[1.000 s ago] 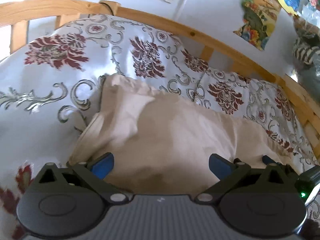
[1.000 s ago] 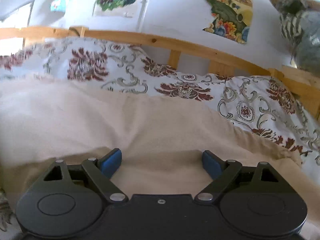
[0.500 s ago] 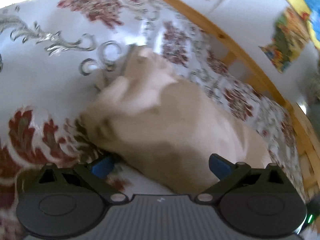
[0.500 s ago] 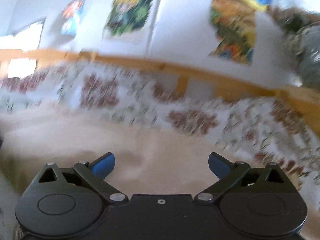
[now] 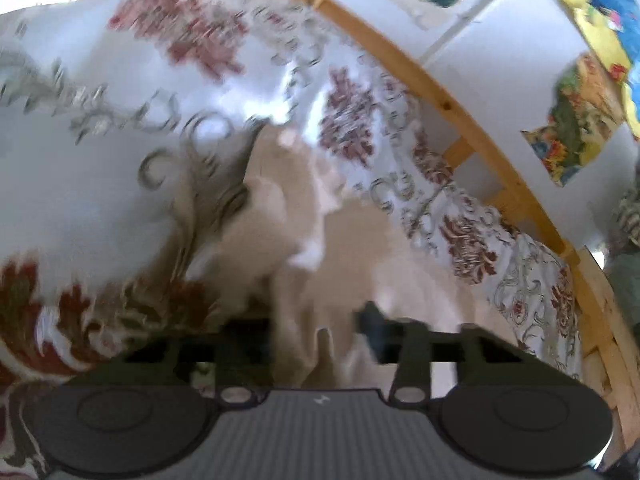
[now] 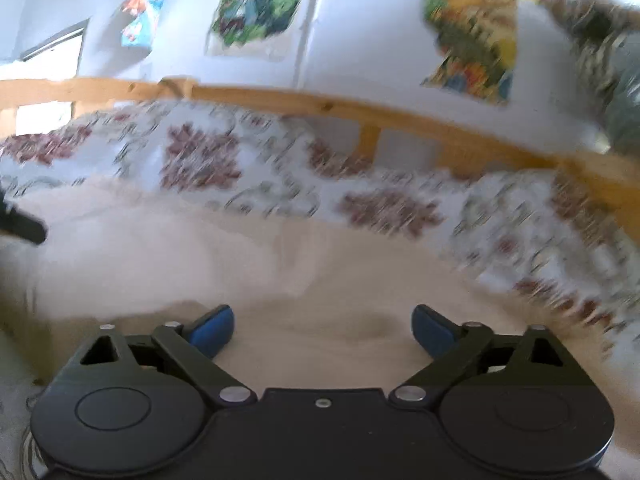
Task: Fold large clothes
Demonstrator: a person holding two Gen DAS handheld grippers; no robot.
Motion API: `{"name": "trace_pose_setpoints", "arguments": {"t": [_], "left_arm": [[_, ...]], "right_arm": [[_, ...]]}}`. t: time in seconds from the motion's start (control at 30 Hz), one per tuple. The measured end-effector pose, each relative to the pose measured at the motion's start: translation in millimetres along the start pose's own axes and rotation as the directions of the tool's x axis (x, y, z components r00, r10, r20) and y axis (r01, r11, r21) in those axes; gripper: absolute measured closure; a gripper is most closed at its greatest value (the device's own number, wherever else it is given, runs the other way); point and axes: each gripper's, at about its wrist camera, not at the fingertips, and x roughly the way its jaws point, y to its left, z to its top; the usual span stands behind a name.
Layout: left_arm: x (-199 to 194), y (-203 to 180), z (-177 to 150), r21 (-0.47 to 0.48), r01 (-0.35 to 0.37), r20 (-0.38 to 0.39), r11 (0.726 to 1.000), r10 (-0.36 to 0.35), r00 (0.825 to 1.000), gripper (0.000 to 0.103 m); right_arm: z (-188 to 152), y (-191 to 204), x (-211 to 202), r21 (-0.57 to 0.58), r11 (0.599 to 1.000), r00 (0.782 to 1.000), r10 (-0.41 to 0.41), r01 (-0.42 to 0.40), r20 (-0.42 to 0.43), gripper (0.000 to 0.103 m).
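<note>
A large beige garment (image 5: pixel 400 264) lies on a floral bedspread (image 5: pixel 80 168). In the left wrist view my left gripper (image 5: pixel 316 332) is at the garment's near left edge. Its jaws are closing, and a bunched fold of the cloth is pinched between the fingers. The picture is blurred. In the right wrist view the beige garment (image 6: pixel 240 256) spreads flat under my right gripper (image 6: pixel 323 326). That gripper's jaws stand wide and are closing slightly. The cloth lies below the blue fingertips (image 6: pixel 212 330) and is not pinched.
A wooden bed rail (image 6: pixel 320 106) runs behind the bedspread (image 6: pixel 380 208), and is also seen in the left wrist view (image 5: pixel 460 112). Colourful posters (image 6: pixel 256 4) hang on the white wall. A dark part (image 6: pixel 20 224) juts in over the cloth at the left edge.
The left gripper rolled, dropped to the garment's edge and its jaws came together on a fold of cloth. The right gripper rose a little and tipped up toward the wall, jaws still wide.
</note>
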Motion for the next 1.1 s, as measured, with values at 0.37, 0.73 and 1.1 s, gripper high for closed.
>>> {"name": "trace_pose_setpoints", "arguments": {"t": [0.37, 0.73, 1.1], "left_arm": [[-36, -105, 10, 0.405, 0.2, 0.107, 0.892, -0.263, 0.959, 0.096], [-28, -233, -21, 0.696, 0.448, -0.212, 0.561, -0.436, 0.874, 0.095], [-5, -267, -125, 0.815, 0.515, -0.436, 0.266, -0.304, 0.847, 0.094]], "right_arm": [[5, -45, 12, 0.204, 0.972, 0.974, 0.155, -0.12, -0.166, 0.019], [12, -132, -31, 0.513, 0.854, 0.979, 0.166, -0.084, -0.117, 0.034], [-23, -280, -70, 0.942, 0.188, 0.908, 0.372, -0.278, 0.194, 0.001]]}}
